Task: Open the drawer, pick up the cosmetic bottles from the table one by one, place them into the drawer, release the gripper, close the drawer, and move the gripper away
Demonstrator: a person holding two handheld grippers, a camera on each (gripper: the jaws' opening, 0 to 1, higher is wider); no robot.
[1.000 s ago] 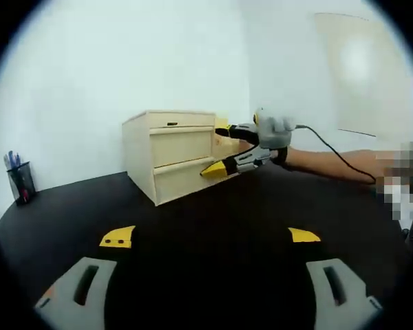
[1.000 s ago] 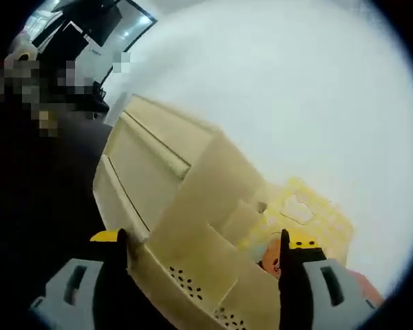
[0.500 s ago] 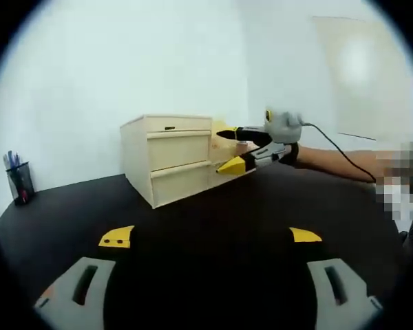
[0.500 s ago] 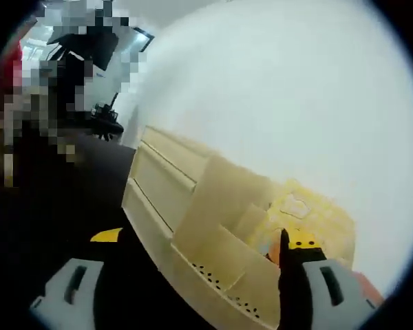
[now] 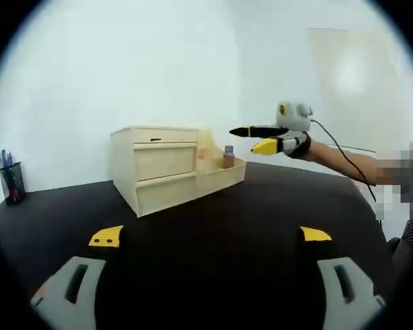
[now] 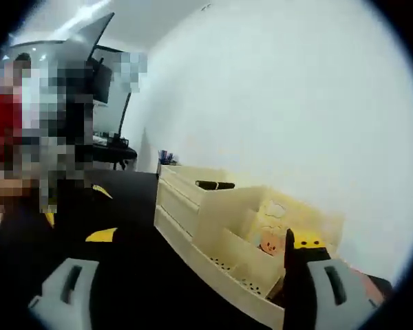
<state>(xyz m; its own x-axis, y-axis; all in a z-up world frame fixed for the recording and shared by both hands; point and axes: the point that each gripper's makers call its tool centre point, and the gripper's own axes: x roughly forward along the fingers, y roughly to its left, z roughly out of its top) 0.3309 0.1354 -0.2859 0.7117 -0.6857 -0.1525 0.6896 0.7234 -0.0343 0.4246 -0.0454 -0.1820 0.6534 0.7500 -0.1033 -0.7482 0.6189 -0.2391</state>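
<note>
While the black table (image 5: pixel 213 227) spans most of the left gripper view, the wooden drawer unit (image 5: pixel 155 167) sits on it toward the far side, against the white wall (image 5: pixel 124 62). Two drawer fronts on the unit look shut; a low open tray (image 5: pixel 220 175) extends from its right side at table level. One brown cosmetic bottle (image 5: pixel 228 157) stands upright in that tray, next to a pale yellow item I can't identify. Pen cup (image 5: pixel 11 182) sits at the far left table edge, well apart from the unit.

Right tool (image 5: pixel 261 137) is held in the air right of and above the tray, apart from the bottle, jaws slightly parted, nothing between them. In the right gripper view the right tool (image 6: pixel 193 278) has jaws wide apart and empty, with the unit (image 6: pixel 193 199) ahead and the tray just beside its right jaw.

Left tool (image 5: pixel 210 237) is low over bare table, well short of the unit, jaws spread wide, empty.
</note>
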